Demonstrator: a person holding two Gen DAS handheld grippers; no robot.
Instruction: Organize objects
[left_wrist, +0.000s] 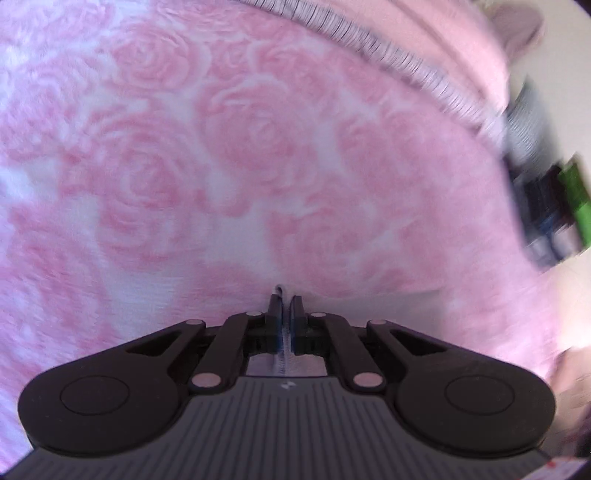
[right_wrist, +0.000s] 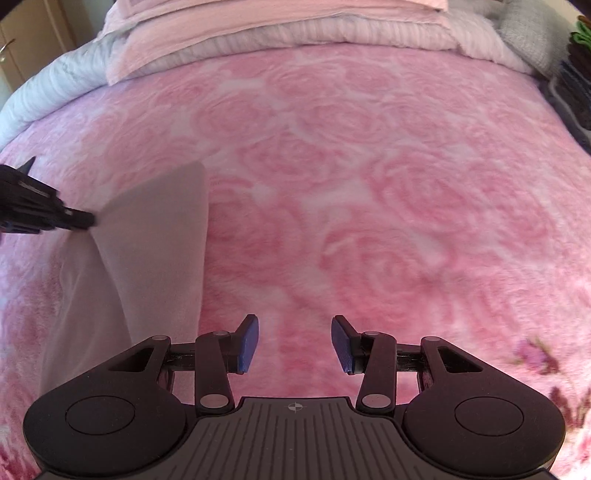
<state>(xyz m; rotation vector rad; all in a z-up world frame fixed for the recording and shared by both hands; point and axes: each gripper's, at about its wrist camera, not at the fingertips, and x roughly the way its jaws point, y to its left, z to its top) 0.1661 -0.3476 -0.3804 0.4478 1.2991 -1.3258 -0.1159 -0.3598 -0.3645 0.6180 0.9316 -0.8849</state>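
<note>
Soft, even daylight is washing both views in a pinkish cast, with no hard shadows or glare. The left wrist view is smearing with motion blur, worst along its right edge, while the right wrist view is staying fairly sharp. Fisheye distortion is bowing the bed (right_wrist: 369, 166) and darkening the corners.
</note>
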